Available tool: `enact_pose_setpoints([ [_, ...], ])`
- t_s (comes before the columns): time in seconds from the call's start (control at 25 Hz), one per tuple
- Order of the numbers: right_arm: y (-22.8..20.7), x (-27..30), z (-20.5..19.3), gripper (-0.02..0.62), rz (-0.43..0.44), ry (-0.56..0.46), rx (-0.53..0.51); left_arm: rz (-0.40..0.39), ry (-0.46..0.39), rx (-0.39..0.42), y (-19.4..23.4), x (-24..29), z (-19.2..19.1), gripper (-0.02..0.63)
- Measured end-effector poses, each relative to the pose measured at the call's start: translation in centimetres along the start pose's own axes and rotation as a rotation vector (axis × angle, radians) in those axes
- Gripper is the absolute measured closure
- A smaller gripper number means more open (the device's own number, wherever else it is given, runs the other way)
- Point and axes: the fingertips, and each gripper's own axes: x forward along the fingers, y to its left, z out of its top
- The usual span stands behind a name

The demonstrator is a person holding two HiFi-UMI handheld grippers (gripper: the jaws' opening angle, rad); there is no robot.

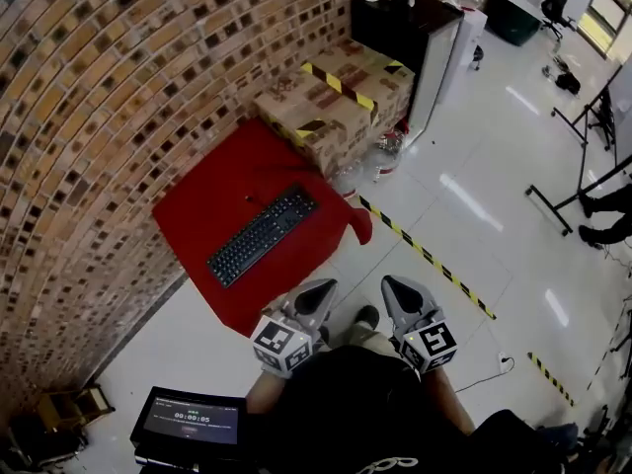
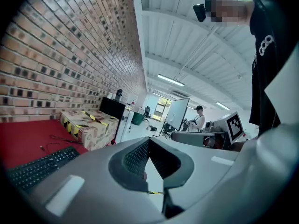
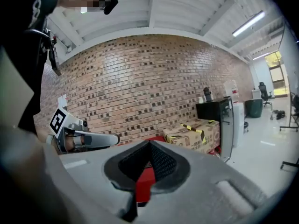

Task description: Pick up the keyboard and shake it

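Dark-clad torso (image 1: 365, 403), 6 o'clock, nearest. Left gripper (image 1: 318, 294), right gripper (image 1: 398, 292) just ahead: both pairs of jaws closed, nothing held. Keyboard (image 1: 262, 235), 11 o'clock of grippers, flat on red cloth (image 1: 197, 205), untouched, well apart. Step: pre-reach. Next move likely needs: jaws opened, reach forward-left, grip at keyboard ends.

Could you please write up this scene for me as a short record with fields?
keyboard: black, lying flat on the red cloth, nothing touching it
red cloth: spread against the brick wall
left tool: shut, empty, close to the person's body, apart from the keyboard
right tool: shut, empty, beside the left tool
cardboard boxes: yellow-and-black tape, just beyond the cloth
task state: keyboard not yet picked up
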Motion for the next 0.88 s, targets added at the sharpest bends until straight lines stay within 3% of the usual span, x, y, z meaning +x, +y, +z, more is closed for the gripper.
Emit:
enact_pose_setpoints([
  [0.28,-1.7,2.3,0.5,0.604,0.179,0.003,0.009,0.165,-0.035,-0.033,0.6,0.5,-0.3,0.591],
  [0.56,-0.6,6.3,0.3,0.604,0.296,0.059,-0.016,0.28,-0.061,-0.079,3.1,-0.7,-0.6,0.591],
  [0.88,0.2,12.2,1.0,0.604,0.337,0.103,-0.077,0.317,-0.112,-0.106,9.1,-1.1,1.2,0.591],
])
